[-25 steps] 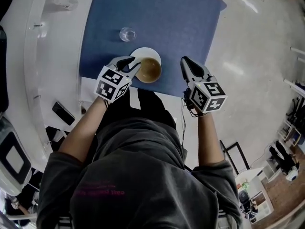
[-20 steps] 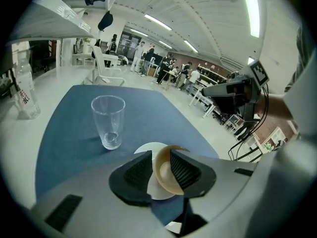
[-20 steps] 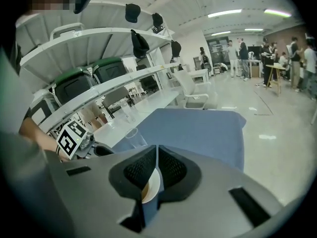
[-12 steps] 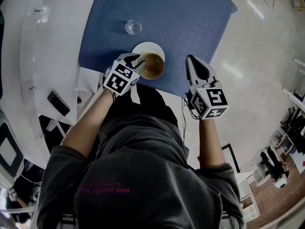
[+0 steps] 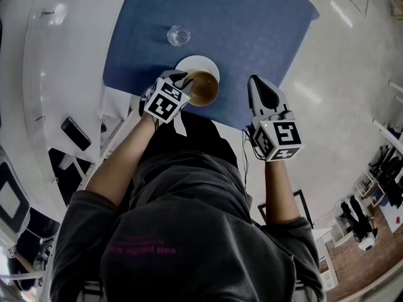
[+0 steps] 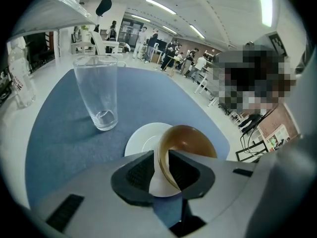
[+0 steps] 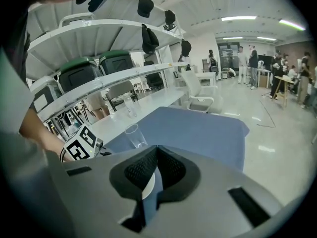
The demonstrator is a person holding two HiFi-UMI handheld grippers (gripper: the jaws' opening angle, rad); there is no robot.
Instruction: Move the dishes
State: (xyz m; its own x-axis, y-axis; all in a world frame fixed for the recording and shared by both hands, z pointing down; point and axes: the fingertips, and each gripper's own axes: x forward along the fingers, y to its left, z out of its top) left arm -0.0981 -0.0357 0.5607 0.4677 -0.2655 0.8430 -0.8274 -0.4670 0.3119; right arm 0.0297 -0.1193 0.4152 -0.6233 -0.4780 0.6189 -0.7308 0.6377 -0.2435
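Note:
A brown bowl (image 5: 203, 88) is tilted on its side, its rim pinched by my left gripper (image 5: 182, 80), which is shut on it. The bowl hangs over the near edge of a white saucer (image 5: 196, 63) on the blue tabletop (image 5: 252, 24). In the left gripper view the bowl (image 6: 185, 143) stands between the jaws, with the saucer (image 6: 138, 140) just behind it and a clear drinking glass (image 6: 97, 95) farther back. My right gripper (image 5: 257, 83) is held right of the bowl with its jaws shut on nothing, at the table's near edge.
The empty glass (image 5: 179, 35) stands just beyond the saucer. A white curved shelf (image 5: 56, 55) runs along the left, with a dark phone (image 5: 74, 134) on a lower level. Bare floor (image 5: 352, 74) lies to the right. People stand far off in the room.
Both grippers have drifted slightly forward and to the right over the table's near edge. The left one has kept hold of the bowl; the right one has stayed shut.

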